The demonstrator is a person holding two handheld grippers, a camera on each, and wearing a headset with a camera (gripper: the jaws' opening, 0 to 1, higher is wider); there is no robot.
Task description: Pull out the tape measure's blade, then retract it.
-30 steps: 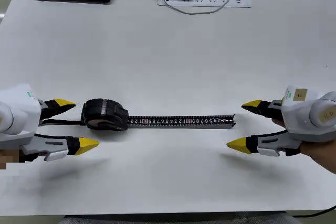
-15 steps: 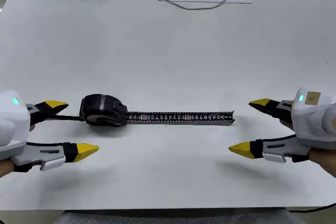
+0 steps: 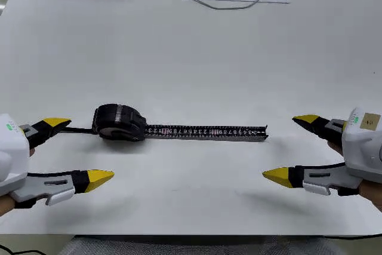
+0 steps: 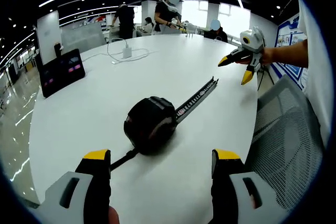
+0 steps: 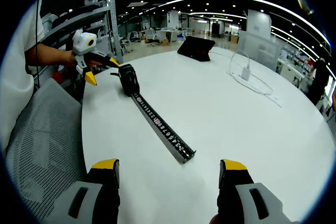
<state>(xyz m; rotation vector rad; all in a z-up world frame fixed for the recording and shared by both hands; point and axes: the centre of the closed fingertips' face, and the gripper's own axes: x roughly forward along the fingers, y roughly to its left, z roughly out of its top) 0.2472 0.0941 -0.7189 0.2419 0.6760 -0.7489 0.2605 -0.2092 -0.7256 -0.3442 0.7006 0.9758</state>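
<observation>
Currently both sides idle, nothing held. On the left gripper the jaws are spread wide & empty. The right gripper is the same: jaws apart, gripping nothing.

The tape measure case sits on the white surface just ahead of the left jaws, touching neither. Its thin black strap runs back from the case twd the gap between those jaws. The blade lies flat on the surface, drawn out from the case twd the right gripper. Its end hook sits ahead of the right jaws' tips, w/ a clear gap.

Step, as I read it: pull-out looks done, retract not yet begun. Blade lies out w/ nobody holding it, so lock prob. on, but I can't make out the button to confirm.

Next move prob. calls for:
- Left jaws go fwd & close on the case sides to pin it, w/o snagging the strap.
- Then either the right jaws take the hook end & feed the blade back under control, or the lock gets released.

Risk if let go free: blade whips in & the case skids on the smooth surface. Right jaws would need to come in low & square to catch that thin flat end.
</observation>
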